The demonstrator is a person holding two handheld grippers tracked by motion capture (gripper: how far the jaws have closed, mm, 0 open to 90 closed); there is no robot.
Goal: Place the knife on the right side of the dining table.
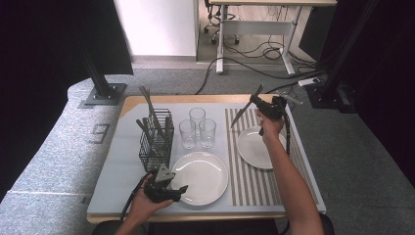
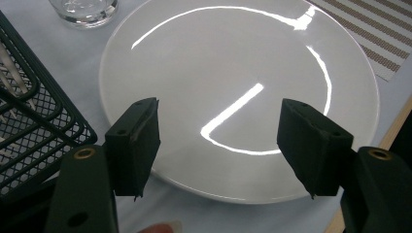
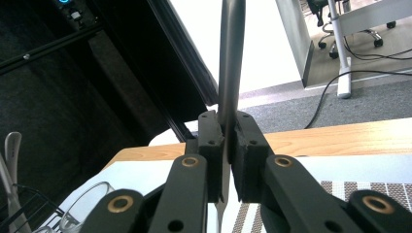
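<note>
My right gripper [image 1: 255,104] [image 3: 226,141] is raised over the far end of the striped placemat [image 1: 244,181], shut on a slim metal knife [image 1: 242,113] [image 3: 231,58]. The knife slants down to the left beyond the jaws. A small white plate [image 1: 254,149] lies on the placemat below that hand. My left gripper [image 1: 181,191] [image 2: 221,141] sits low at the near left of the table. It is open with nothing between its pads, pointing at the near-left rim of a large white plate [image 1: 200,177] [image 2: 233,58].
A black wire cutlery basket [image 1: 156,142] [image 2: 29,121] holding several utensils stands left of the large plate. Three clear glasses [image 1: 197,128] cluster behind that plate. The table's wooden near edge [image 1: 195,216] is close to my left hand.
</note>
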